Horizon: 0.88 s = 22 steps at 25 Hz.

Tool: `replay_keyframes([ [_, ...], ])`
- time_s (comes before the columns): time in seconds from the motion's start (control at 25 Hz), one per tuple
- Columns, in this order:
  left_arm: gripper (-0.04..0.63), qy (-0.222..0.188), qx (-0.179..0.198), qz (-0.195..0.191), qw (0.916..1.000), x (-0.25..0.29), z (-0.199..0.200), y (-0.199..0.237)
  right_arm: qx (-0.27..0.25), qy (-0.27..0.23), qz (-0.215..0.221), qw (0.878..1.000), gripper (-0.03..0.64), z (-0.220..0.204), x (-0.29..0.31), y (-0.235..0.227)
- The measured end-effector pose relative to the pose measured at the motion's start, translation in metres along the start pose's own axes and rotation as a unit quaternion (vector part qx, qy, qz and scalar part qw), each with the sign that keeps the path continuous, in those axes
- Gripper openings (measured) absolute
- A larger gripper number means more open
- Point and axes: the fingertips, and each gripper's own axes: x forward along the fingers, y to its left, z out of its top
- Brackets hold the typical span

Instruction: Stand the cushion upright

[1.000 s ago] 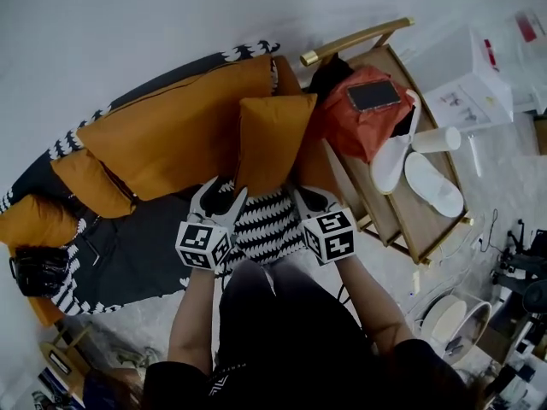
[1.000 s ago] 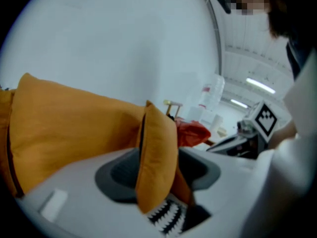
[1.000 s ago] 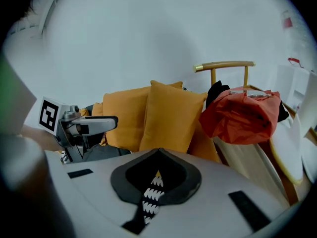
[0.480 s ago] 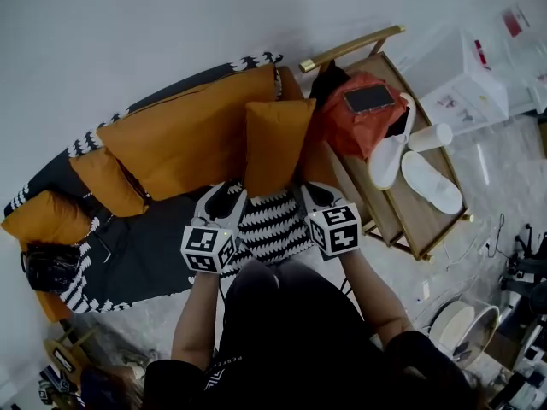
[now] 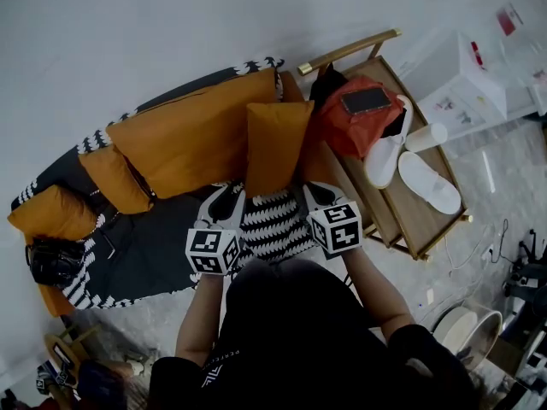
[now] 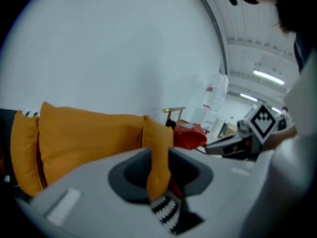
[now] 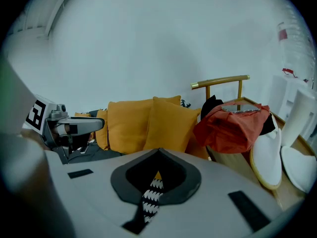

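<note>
An orange cushion (image 5: 275,143) stands on the sofa and leans on the big orange back cushion (image 5: 192,135). Its black-and-white zigzag side (image 5: 272,225) stretches toward me between the two grippers. My left gripper (image 5: 224,198) holds the cushion's lower left corner. Its jaws have just been closing, and in the left gripper view (image 6: 159,182) the orange corner (image 6: 157,152) and zigzag cloth sit pinched between them. My right gripper (image 5: 313,193) is shut on the lower right corner. In the right gripper view (image 7: 154,185) the zigzag cloth (image 7: 151,197) runs between its jaws.
Two small orange cushions (image 5: 115,178) (image 5: 47,216) and a black bag (image 5: 53,263) lie on the sofa's left part. To the right stands a wooden side table (image 5: 414,220) with a red bag (image 5: 359,118) and white slippers (image 5: 432,182). A white wall is behind.
Both grippers have risen a little with the cushion's lower edge. The left jaws have narrowed on the corner. The cushion leans on the back cushion as before.
</note>
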Motion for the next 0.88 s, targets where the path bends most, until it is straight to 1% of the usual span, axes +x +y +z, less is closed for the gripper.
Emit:
replay_keyframes([
  [0.32,0.092,0.002,-0.005,0.026,0.9996,-0.011,-0.001,0.003,0.008,-0.009,0.007,1.0,-0.008,0.005,0.0,-0.001],
  [0.44,0.092,0.002,0.004,0.036,0.9993,-0.014,0.0,0.003,0.011,-0.014,0.01,1.0,-0.008,0.01,0.0,0.0],
  [0.72,0.092,-0.005,-0.005,0.045,0.999,-0.023,0.001,0.004,0.015,-0.024,0.017,0.999,-0.008,0.019,0.003,0.006],
  [0.88,0.092,-0.013,-0.017,0.043,0.9988,-0.027,0.0,0.004,0.013,-0.021,0.018,1.0,-0.008,0.016,0.0,0.007],
])
